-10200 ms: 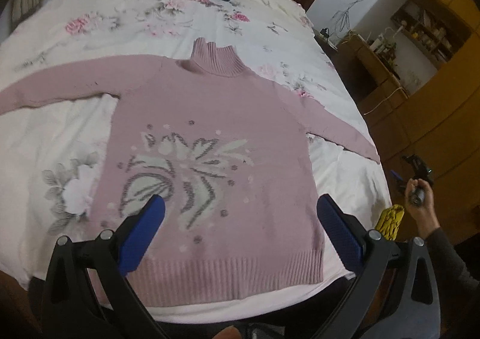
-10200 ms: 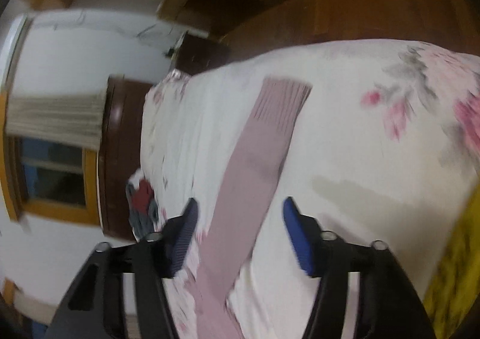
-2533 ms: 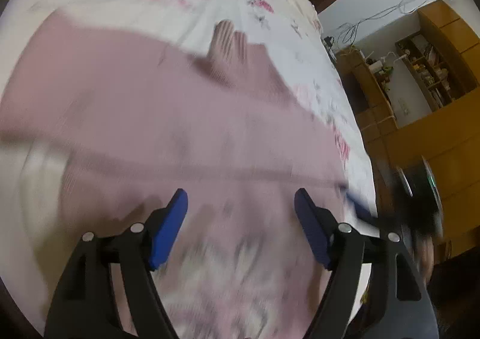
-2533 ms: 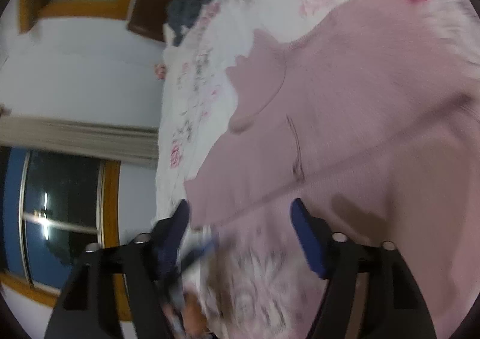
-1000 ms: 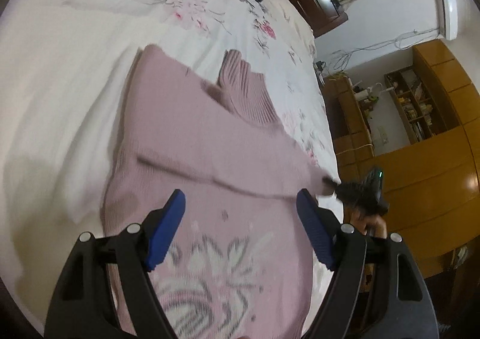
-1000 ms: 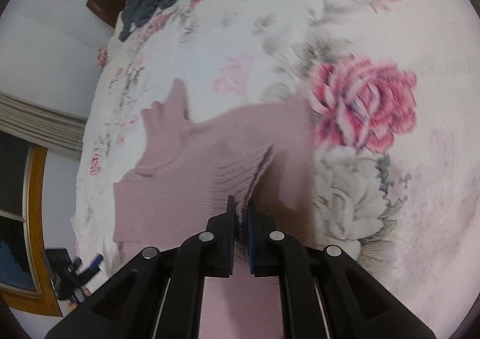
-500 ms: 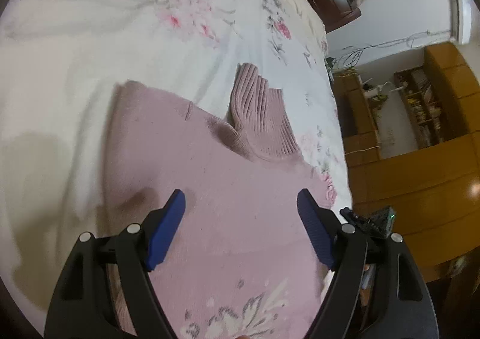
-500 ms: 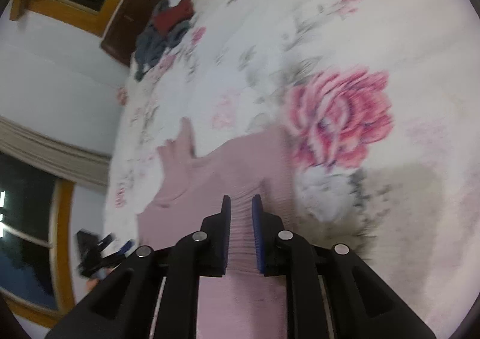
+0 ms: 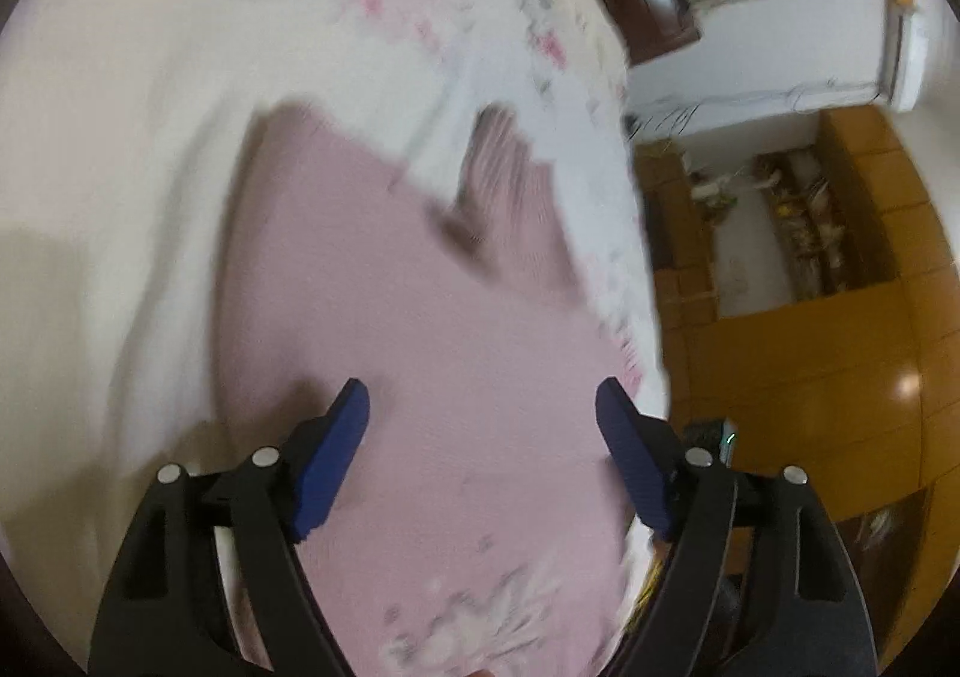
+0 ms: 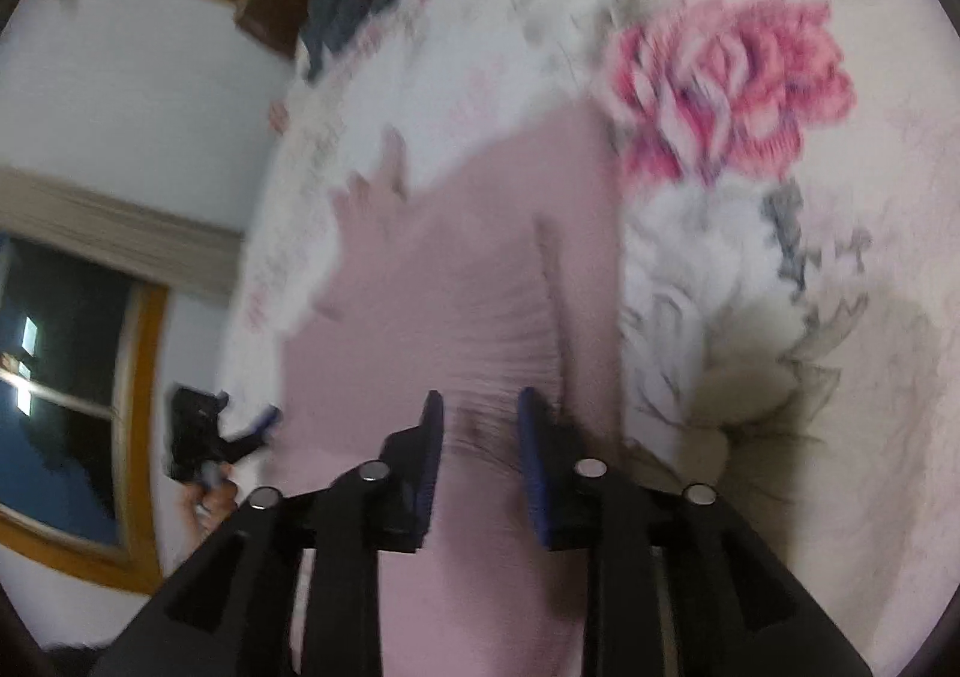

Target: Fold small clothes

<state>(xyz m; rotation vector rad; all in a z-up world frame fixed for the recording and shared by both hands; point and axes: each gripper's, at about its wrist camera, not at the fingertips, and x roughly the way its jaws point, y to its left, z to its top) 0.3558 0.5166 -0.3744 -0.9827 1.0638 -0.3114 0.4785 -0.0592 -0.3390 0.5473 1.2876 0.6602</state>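
Sweater (image 9: 432, 353) in pink knit lies flat on our floral bedsheet (image 9: 120, 149), sleeves folded in over its body. Our left gripper (image 9: 483, 419) hovers above it, spread wide and empty. Our right gripper (image 10: 480, 425) stands parted around the ribbed cuff (image 10: 504, 341), not clamping it. We see no containers.
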